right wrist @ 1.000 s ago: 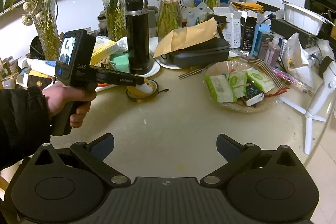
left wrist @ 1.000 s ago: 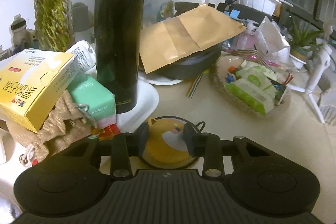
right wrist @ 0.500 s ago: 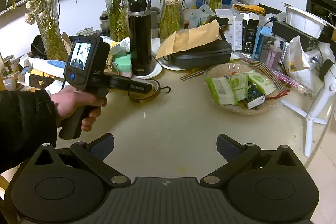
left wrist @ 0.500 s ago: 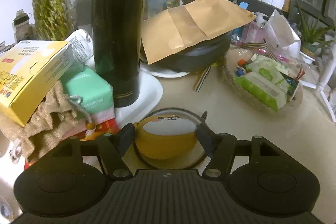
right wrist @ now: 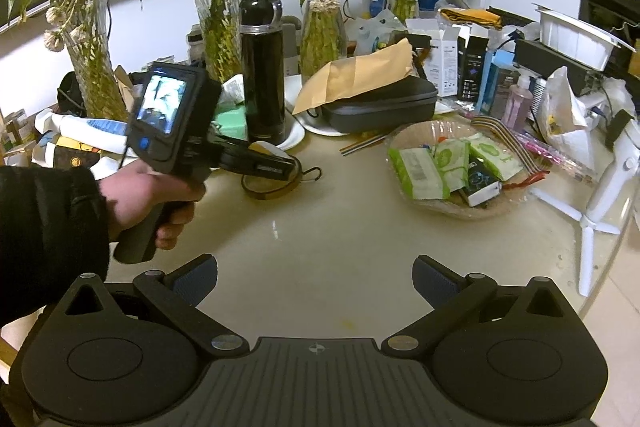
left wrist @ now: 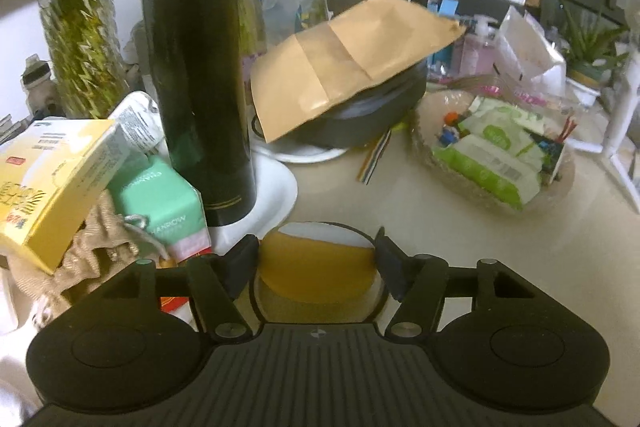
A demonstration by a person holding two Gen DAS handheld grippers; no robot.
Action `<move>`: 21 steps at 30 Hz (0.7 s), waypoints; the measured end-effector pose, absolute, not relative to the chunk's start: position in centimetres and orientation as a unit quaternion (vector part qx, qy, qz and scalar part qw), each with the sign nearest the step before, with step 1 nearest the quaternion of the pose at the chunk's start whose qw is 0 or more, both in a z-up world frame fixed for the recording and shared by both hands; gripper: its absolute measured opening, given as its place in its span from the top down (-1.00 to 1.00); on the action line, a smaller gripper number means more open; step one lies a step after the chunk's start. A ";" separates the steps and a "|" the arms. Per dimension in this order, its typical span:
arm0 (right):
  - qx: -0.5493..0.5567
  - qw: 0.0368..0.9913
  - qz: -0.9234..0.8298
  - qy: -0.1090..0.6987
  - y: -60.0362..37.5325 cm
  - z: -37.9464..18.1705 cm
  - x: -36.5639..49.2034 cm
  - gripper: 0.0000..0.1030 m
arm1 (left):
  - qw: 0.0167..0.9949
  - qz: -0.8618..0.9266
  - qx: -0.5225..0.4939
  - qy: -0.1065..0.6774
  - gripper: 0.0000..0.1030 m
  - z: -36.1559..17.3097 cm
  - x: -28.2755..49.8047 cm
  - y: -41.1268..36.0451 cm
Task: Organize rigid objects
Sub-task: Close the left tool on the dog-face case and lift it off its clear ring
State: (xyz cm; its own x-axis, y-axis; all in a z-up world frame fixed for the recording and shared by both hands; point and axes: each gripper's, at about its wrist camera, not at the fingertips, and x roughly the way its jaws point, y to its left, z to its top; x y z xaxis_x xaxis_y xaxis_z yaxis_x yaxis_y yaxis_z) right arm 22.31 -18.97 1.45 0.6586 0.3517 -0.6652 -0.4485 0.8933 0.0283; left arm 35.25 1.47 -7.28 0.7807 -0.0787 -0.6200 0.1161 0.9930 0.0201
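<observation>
Left gripper (left wrist: 316, 259) fingers spread wider than a second ago, round yellow mirror (left wrist: 316, 269) between them, pads apparently unpressed, mirror on counter (right wrist: 340, 235) just before black flask (left wrist: 200, 75), right gripper (right wrist: 316, 279) fingers apart, empty.

A pale, glossy worktop (right wrist: 320, 259) fills the middle of the right wrist view, its lower centre bare. At centre left of the frame a round yellow pad in a black ring (right wrist: 272, 183) lies flat on it. A white plate (right wrist: 294, 137) sits just behind, bearing a tall black flask (right wrist: 262, 75). At centre right rests a shallow woven basket (right wrist: 496, 211) of packets. A dark zip case (right wrist: 380, 107) stands at upper centre, and a white tripod stand (right wrist: 600, 203) at the right edge.
</observation>
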 end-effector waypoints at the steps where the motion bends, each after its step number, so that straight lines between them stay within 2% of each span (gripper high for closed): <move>1: -0.067 0.909 0.219 0.349 -19.1 1.4 22.3 -1.00 | 0.944 -0.052 0.028 0.325 -0.21 -6.9 34.9 1.4; 21: -0.056 0.908 0.204 0.361 -19.9 1.2 22.5 -1.00 | 0.940 -0.115 0.027 0.320 -0.21 -0.9 24.2 0.7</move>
